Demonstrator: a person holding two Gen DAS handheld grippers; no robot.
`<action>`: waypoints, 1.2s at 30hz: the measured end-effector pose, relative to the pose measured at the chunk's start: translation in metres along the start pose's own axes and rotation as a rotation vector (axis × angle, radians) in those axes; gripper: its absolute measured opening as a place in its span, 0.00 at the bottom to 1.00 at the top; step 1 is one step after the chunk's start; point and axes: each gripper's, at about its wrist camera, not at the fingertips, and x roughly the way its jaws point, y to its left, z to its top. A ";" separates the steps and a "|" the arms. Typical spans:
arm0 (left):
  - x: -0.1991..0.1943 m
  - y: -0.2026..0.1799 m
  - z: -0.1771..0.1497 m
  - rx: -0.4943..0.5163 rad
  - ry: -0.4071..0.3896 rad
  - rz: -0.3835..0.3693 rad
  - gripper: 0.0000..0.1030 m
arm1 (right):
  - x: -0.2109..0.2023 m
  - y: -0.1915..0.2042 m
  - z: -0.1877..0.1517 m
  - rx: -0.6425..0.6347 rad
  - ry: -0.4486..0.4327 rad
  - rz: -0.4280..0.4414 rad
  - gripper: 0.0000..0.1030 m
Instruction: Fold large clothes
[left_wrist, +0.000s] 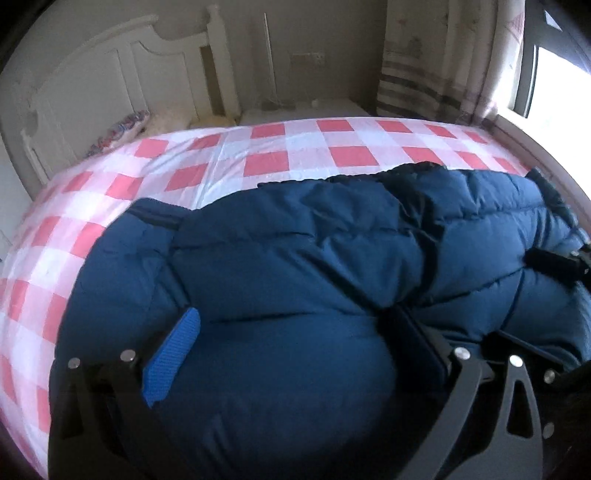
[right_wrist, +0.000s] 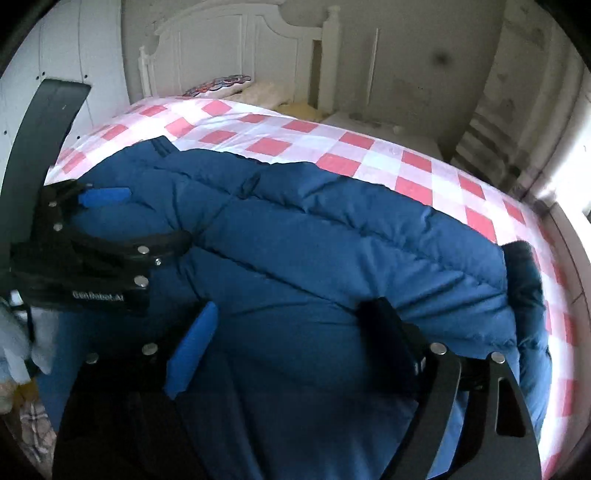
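A big navy puffer jacket (left_wrist: 295, 258) lies on the bed; it also fills the right wrist view (right_wrist: 332, 251). My left gripper (left_wrist: 295, 325) is wide open, with thick jacket padding bulging between its blue pad (left_wrist: 173, 354) and black finger (left_wrist: 413, 339). My right gripper (right_wrist: 291, 325) is also wide open, pressed over the jacket between its blue pad (right_wrist: 192, 347) and black finger (right_wrist: 391, 332). The left gripper also shows at the left of the right wrist view (right_wrist: 107, 221). The right gripper's tip shows at the right edge of the left wrist view (left_wrist: 557, 264).
The bed has a pink and white checked sheet (left_wrist: 295, 147) and a white headboard (left_wrist: 92, 81). Pillows (right_wrist: 236, 86) lie at the head. A curtain (left_wrist: 436, 59) and bright window (left_wrist: 561, 85) are on the right. A low white cabinet (right_wrist: 388, 129) stands beyond the bed.
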 end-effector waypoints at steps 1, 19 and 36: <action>0.001 -0.003 -0.002 0.011 -0.005 0.017 0.98 | 0.003 0.002 0.000 -0.008 0.006 -0.006 0.80; 0.018 -0.014 0.001 0.064 0.070 0.072 0.98 | 0.020 0.006 0.001 -0.022 0.103 -0.007 0.82; -0.010 0.089 0.062 -0.119 0.014 -0.030 0.98 | -0.027 -0.043 0.059 0.076 -0.099 0.024 0.70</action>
